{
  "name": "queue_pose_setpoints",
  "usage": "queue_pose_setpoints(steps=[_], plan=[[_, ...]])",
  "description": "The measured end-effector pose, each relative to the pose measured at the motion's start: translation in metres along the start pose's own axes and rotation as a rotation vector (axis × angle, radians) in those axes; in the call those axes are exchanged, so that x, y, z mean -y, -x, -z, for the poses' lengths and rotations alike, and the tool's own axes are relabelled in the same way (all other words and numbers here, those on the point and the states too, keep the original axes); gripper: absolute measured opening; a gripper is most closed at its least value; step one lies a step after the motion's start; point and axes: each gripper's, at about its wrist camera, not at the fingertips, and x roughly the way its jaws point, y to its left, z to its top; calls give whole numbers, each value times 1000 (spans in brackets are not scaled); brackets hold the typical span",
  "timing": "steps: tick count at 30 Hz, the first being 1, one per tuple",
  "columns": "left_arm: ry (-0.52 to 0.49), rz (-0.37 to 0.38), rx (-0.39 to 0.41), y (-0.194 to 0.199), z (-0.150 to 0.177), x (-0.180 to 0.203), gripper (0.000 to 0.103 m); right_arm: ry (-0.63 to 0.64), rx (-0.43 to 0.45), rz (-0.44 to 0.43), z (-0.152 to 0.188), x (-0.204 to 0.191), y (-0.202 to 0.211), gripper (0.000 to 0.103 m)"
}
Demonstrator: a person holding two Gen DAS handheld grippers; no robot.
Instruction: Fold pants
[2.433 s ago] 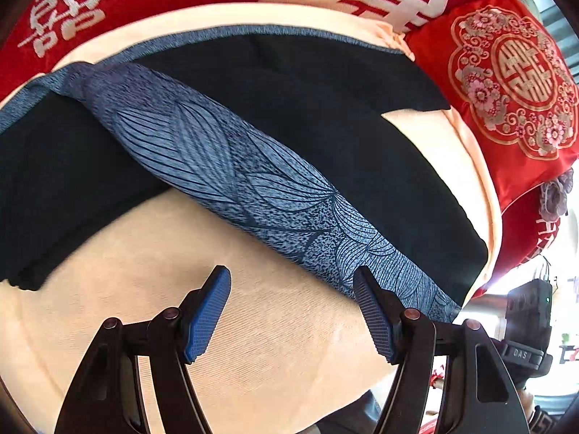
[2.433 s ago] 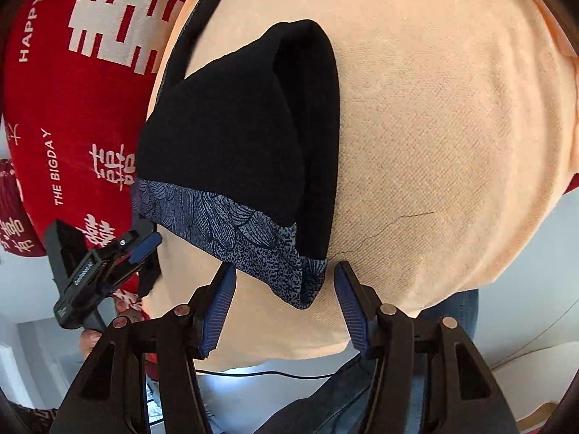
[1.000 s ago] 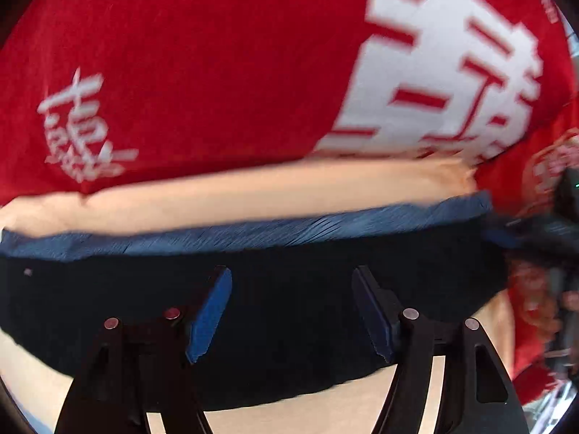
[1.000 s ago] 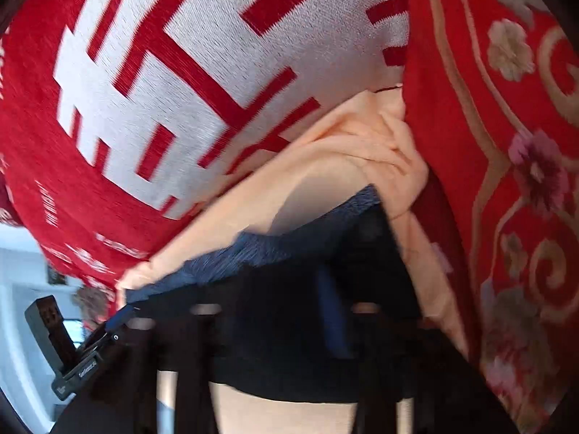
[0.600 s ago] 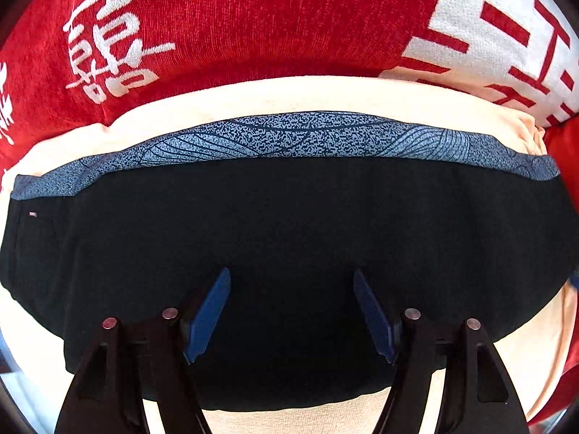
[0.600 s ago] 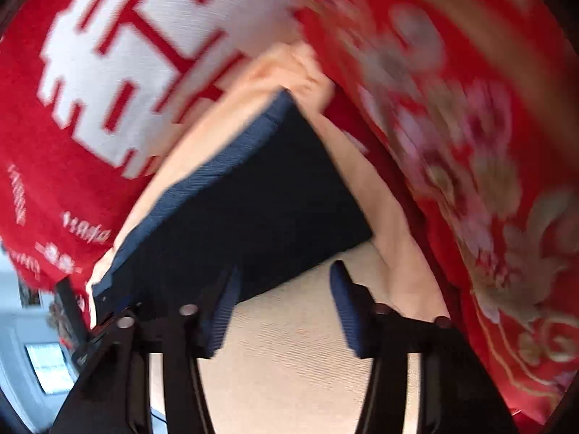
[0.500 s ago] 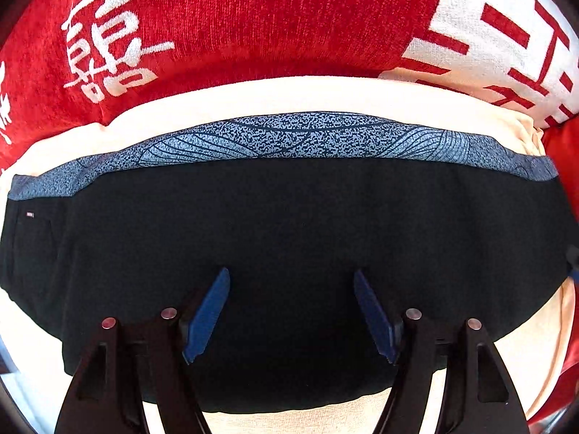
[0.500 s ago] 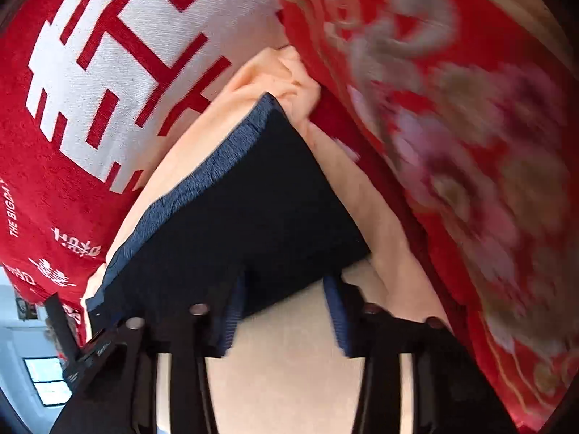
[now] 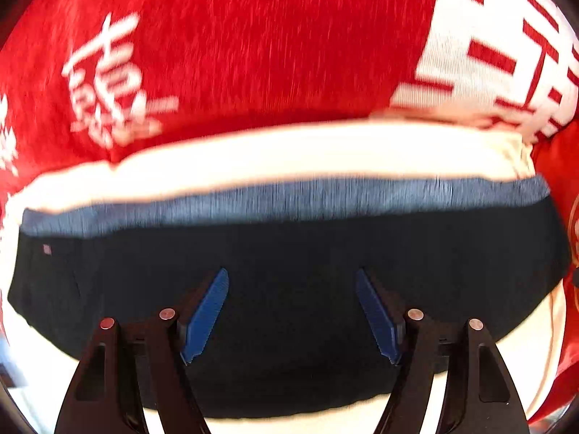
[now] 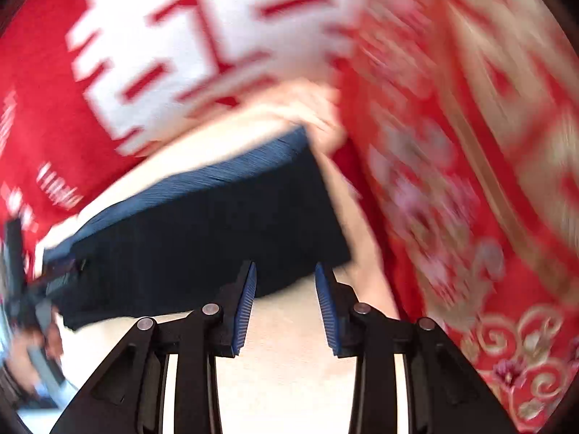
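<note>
Red blanket (image 9: pixel 253 54) far ahead of both tools, peach sheet (image 9: pixel 289 152) under them. Pants (image 9: pixel 289 253) lie folded flat on it, blue band on the far edge. Fold step looks laid down. Left gripper (image 9: pixel 291 314) — released, empty, over the dark cloth. Right gripper (image 10: pixel 286 307) — jaws opening, empty, at the pants' near corner. Next: probably regrip an end for another fold.

Both my wrist cameras look steeply down, close over the folded black pants with blue patterned waistband (image 9: pixel 289 282) (image 10: pixel 217 224), which fills each frame's centre.
</note>
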Motion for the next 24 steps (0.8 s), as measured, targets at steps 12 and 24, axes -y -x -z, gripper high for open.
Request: queue_pose_setpoints(steps=[12,24], plan=[[134,-33,-1,-74,-59,-13,85,144,-50,-37,-77,-52,-118,35],[55,-64,-20,-9,-2,-80,85,-88,-142,-218,-20,-28,-66,48]])
